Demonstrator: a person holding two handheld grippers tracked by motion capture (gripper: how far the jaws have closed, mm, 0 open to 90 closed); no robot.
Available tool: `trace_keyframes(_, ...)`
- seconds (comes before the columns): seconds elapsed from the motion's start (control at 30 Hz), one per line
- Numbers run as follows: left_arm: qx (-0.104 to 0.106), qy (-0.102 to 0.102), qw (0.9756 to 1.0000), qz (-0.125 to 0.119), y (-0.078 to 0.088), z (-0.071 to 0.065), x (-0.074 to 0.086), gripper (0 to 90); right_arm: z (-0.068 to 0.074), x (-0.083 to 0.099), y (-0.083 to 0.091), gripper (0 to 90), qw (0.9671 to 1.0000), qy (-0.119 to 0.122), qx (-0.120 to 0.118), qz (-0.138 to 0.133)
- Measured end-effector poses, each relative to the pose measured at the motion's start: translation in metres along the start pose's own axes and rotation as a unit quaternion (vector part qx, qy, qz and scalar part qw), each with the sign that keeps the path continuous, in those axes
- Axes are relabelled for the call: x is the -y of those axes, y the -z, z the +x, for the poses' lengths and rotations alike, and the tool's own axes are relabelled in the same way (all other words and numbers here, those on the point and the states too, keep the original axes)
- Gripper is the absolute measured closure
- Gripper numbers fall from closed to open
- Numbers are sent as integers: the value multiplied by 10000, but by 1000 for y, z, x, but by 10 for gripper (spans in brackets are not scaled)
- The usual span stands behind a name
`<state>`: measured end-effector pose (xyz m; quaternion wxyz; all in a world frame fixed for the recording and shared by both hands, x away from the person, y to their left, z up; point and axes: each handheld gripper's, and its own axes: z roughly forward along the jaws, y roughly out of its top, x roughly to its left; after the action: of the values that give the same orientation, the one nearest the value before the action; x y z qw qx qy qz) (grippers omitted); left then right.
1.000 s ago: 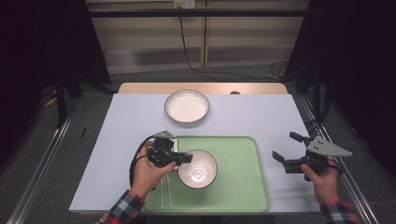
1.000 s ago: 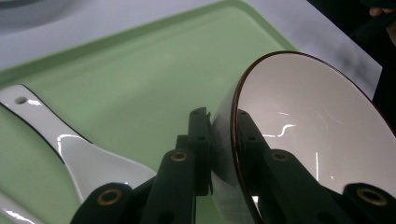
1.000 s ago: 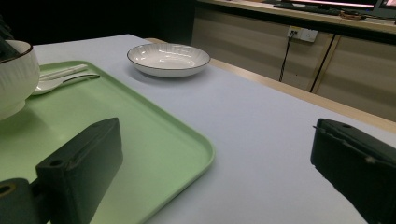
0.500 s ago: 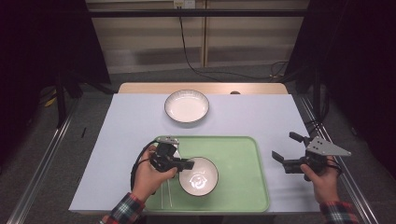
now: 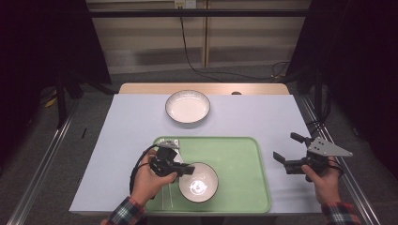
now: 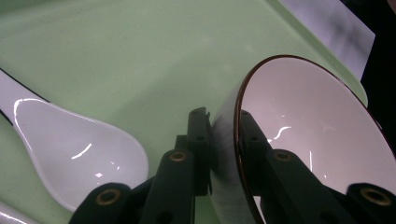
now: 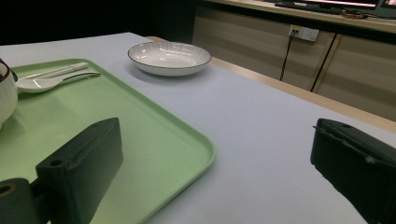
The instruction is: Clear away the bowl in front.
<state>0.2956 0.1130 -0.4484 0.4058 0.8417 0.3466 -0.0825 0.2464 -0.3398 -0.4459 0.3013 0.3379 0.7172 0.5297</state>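
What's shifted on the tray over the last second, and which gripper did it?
The left gripper, clamped on the bowl's rim, drew the bowl a little toward the near edge of the green tray. The right gripper stayed open beside the tray; the plate and spoon kept their places.

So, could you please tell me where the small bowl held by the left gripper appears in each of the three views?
High view: the small bowl sits bottom centre, on the green tray.
Left gripper view: it is at the right, its rim pinched between the jaws.
Right gripper view: a sliver of its ribbed wall is at the far left edge.
Shared landmark: the green tray.
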Motion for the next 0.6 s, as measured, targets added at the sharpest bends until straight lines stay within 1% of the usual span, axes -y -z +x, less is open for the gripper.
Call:
trace_keyframes(0.07,53,-3,10000,48,0,1,1,792,0,0,0,16,10000,-16,-11,4)
trace_keyframes(0.13,70,23,10000,45,-2,0,1,792,0,0,0,16,10000,5,-3,0)
trace_keyframes(0.17,102,7,9999,98,-2,1,2,793,0,0,0,17,10000,4,-17,-4)
trace_keyframes(0.23,136,-21,9999,80,-4,2,2,794,0,0,0,17,10000,7,-28,1)
trace_keyframes(0.27,169,34,9998,63,-4,2,2,793,0,0,-1,17,10000,6,-29,2)
trace_keyframes(0.33,169,30,9998,45,-4,2,3,790,1,0,0,17,10000,2,-25,3)
trace_keyframes(0.4,233,18,9997,4,-4,3,3,787,1,0,0,17,10000,-9,-23,5)
trace_keyframes(0.43,283,22,9996,-62,-4,4,3,783,1,0,0,17,10000,-13,-31,2)
trace_keyframes(0.47,305,48,9994,-186,-4,4,3,766,1,0,0,17,10000,-14,-31,0)
trace_keyframes(0.57,364,57,9987,-358,0,4,0,699,1,0,0,17,10000,-4,-4,10)
trace_keyframes(0.6,343,38,9988,-356,1,5,-1,686,1,0,0,17,10000,-12,-15,4)
